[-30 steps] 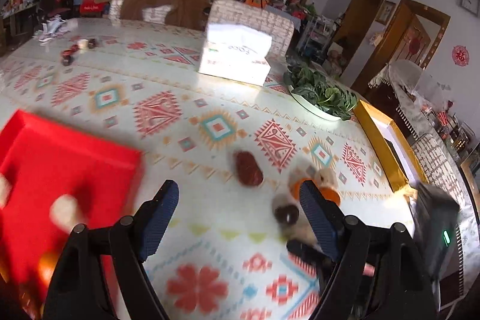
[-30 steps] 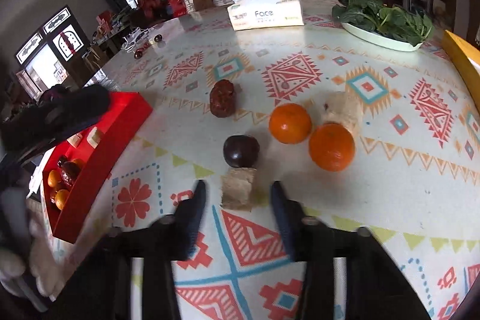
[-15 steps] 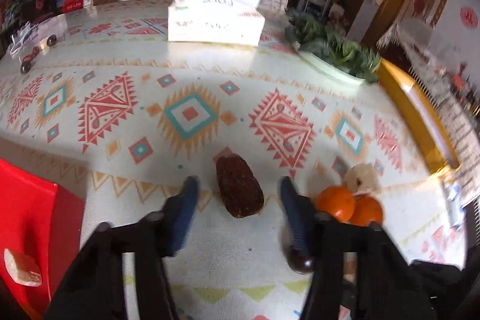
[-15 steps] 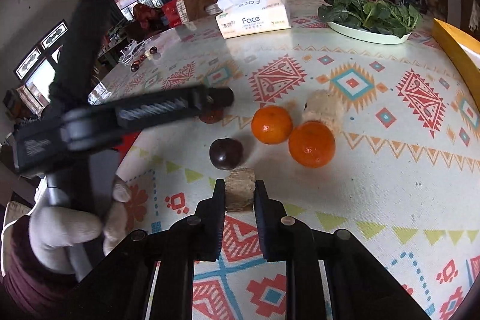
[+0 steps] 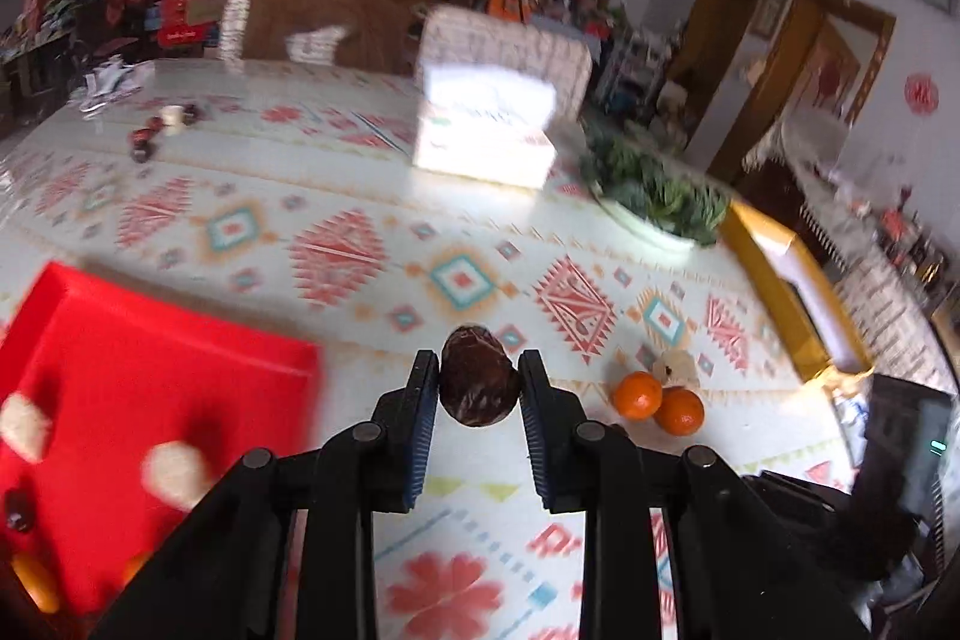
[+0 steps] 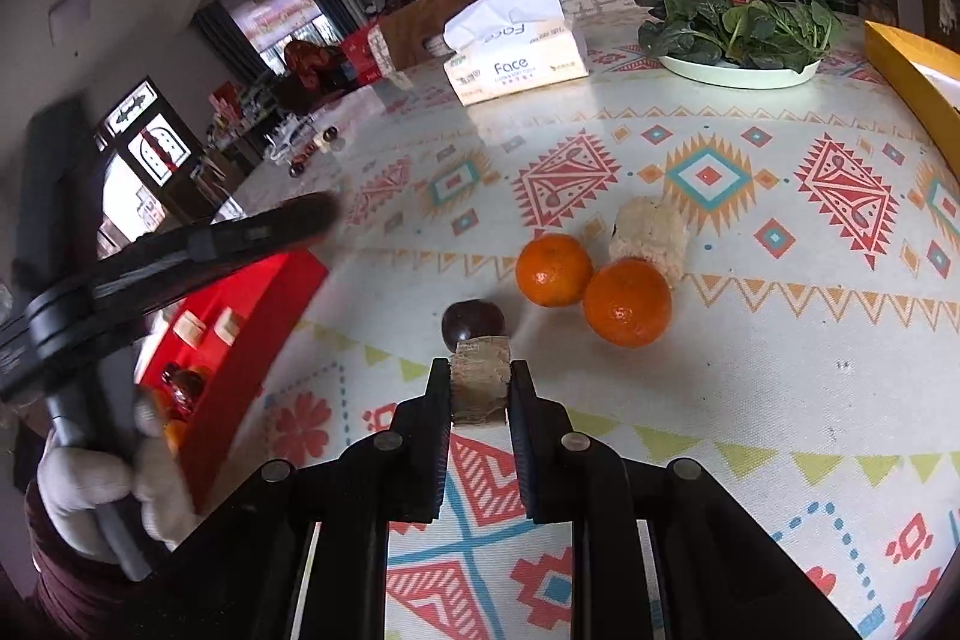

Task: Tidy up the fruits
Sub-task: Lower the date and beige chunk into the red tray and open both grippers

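Observation:
My left gripper [image 5: 478, 391] has its jaws closing, and both pads press a dark brown wrinkled date [image 5: 478, 385], which hangs just above the table beside the red tray [image 5: 150, 340]. The tray holds pale chunks and small fruits. In the right wrist view my right gripper [image 6: 480, 394] is shut on a beige fibrous chunk [image 6: 480, 379]. Just beyond it lie a dark round fruit [image 6: 472, 319], two oranges [image 6: 553, 270] [image 6: 627, 302] and a pale chunk [image 6: 648, 235]. The left gripper's arm [image 6: 180, 250] shows blurred at the left, held by a white-gloved hand [image 6: 90, 484].
A tissue box [image 6: 516, 58] and a plate of leafy greens [image 6: 738, 70] stand at the back of the patterned tablecloth. A yellow box [image 6: 912, 64] lies along the right edge. Small dark items [image 5: 156, 130] sit far left. Chairs line the far side.
The left gripper swung from over the red tray to the date, shut on it and drew it back toward the tray. The right gripper shut on the beige chunk.

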